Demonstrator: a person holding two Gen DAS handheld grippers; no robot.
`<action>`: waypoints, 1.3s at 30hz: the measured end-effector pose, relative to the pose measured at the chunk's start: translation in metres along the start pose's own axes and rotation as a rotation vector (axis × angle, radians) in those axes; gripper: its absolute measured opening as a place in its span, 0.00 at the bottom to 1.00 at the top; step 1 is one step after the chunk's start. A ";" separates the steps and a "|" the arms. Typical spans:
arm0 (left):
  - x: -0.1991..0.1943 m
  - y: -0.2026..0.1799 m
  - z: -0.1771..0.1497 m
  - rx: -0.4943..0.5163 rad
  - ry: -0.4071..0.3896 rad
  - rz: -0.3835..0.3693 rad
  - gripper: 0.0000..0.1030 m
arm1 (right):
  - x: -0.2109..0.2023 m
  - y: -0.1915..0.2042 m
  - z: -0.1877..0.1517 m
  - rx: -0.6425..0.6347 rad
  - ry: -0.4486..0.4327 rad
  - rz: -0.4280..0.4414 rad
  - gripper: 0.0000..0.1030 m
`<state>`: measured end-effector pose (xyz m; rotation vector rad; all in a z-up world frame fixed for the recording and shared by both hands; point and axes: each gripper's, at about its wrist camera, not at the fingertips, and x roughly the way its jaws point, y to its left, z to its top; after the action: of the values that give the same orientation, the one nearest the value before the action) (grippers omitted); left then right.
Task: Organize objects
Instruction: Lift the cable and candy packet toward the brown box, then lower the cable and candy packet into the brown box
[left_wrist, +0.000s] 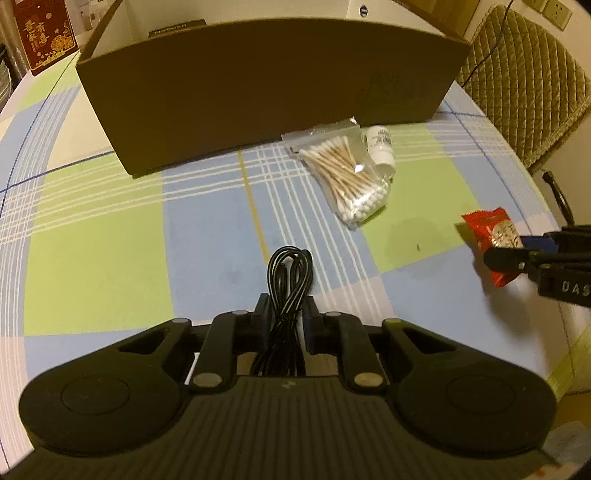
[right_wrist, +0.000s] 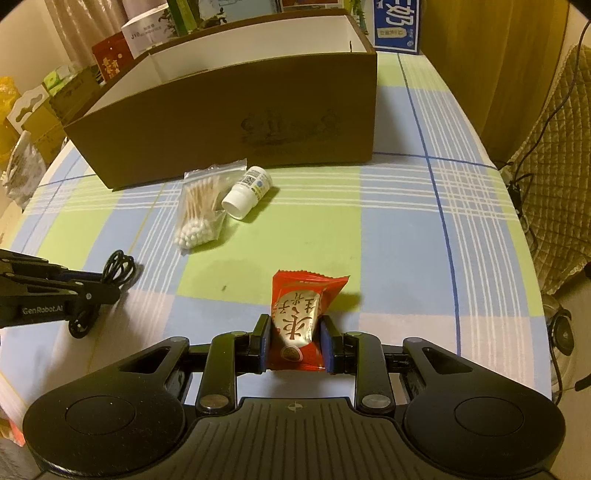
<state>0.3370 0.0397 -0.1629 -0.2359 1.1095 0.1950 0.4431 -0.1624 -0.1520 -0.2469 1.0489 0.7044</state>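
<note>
My left gripper (left_wrist: 286, 308) is shut on a coiled black cable (left_wrist: 290, 280), whose loops stick out past the fingertips. In the right wrist view that cable (right_wrist: 119, 266) shows at the far left with the left gripper (right_wrist: 107, 282). My right gripper (right_wrist: 295, 332) is shut on a red snack packet (right_wrist: 303, 306) just above the tablecloth; the same packet (left_wrist: 493, 240) appears at the right edge of the left wrist view. A bag of cotton swabs (right_wrist: 201, 206) and a small white bottle (right_wrist: 248, 192) lie in front of the open cardboard box (right_wrist: 236, 107).
A checked green, blue and white tablecloth (right_wrist: 399, 229) covers the table. Cartons and packages (right_wrist: 110, 59) stand behind the box. A quilted chair (left_wrist: 524, 81) with cables is at the right. The table edge curves close on the right side.
</note>
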 end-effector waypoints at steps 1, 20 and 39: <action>-0.001 0.000 0.001 -0.001 -0.005 -0.001 0.13 | 0.000 0.000 0.000 0.000 -0.001 0.002 0.24; -0.036 -0.003 0.024 -0.012 -0.101 -0.024 0.12 | -0.010 0.002 0.015 -0.005 -0.054 0.024 0.24; -0.069 -0.012 0.060 0.000 -0.213 -0.032 0.12 | -0.046 0.005 0.060 -0.033 -0.184 0.094 0.24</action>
<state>0.3617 0.0427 -0.0745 -0.2275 0.8935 0.1869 0.4682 -0.1475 -0.0821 -0.1585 0.8782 0.8134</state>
